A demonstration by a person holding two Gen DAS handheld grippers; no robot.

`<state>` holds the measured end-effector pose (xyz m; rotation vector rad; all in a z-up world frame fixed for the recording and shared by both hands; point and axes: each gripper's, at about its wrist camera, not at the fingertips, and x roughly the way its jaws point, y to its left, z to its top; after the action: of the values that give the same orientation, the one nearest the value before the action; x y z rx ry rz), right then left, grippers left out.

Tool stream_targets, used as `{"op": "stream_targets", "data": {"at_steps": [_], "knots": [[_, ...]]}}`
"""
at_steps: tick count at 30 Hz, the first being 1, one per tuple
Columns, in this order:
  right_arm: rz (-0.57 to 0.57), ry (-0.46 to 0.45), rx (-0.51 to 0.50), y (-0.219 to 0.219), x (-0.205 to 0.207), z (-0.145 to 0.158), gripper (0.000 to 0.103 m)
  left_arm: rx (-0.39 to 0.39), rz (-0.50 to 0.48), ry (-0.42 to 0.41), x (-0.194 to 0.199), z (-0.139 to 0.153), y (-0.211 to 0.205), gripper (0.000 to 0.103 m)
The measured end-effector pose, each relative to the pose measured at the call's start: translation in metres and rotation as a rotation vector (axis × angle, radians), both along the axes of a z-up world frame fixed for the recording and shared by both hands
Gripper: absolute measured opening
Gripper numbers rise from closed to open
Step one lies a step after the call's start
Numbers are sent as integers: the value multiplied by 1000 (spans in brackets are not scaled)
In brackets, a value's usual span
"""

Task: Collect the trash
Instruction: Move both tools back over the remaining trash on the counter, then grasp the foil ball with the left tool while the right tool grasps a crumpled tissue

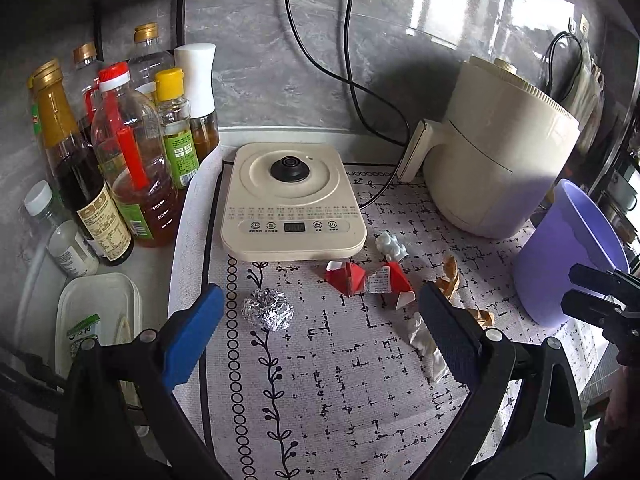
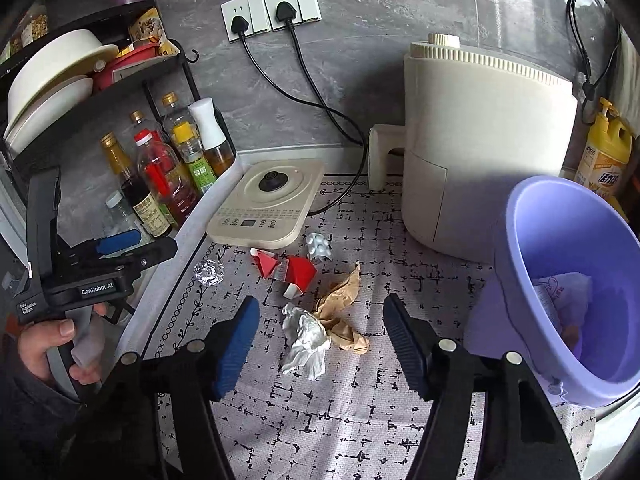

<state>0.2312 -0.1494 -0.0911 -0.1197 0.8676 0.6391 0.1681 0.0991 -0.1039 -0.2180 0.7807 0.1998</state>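
Trash lies scattered on the patterned mat [image 2: 320, 420]. A crumpled white tissue [image 2: 306, 340] and brown paper [image 2: 340, 308] sit just beyond my right gripper [image 2: 320, 344], which is open and touches neither. Farther back lie a torn red carton [image 2: 286, 270], a foil ball [image 2: 209, 272] and a white plastic piece [image 2: 319, 246]. The purple bin [image 2: 520, 240] at the right holds some paper. My left gripper [image 1: 324, 332] is open and empty, with the foil ball [image 1: 267, 312] near its left finger and the red carton [image 1: 348, 278] ahead. The bin [image 1: 572, 252] is at the far right.
A cream kettle base [image 1: 294, 200] and a cream air fryer [image 1: 500, 152] stand behind the trash, with cables running to wall sockets. Several sauce bottles [image 1: 120, 152] and a lidded box [image 1: 96, 320] crowd the left. A dish rack [image 2: 60, 80] and a yellow detergent bottle [image 2: 604, 156] flank the scene.
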Motion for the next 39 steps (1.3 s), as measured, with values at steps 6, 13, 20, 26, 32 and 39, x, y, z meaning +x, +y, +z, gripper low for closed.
{"op": "stream_targets", "data": {"at_steps": [6,13,20,26,32,39], "knots": [[16,45,-43,17,3,-24,51,-5,20,55,8,-33,11,85],[41,101,-91,38,7,-56,46,-15,29,89,19,-60,22,81],[56,117,-139,58,16,-81,45,-22,32,116,34,-77,30,75],[44,130,-175,66,28,-98,42,-14,39,153,46,-91,39,71],[73,167,-216,74,34,-113,16,-28,39,192,47,-99,43,47],[73,135,-189,77,34,-95,5,-29,4,136,34,-69,31,46]]}}
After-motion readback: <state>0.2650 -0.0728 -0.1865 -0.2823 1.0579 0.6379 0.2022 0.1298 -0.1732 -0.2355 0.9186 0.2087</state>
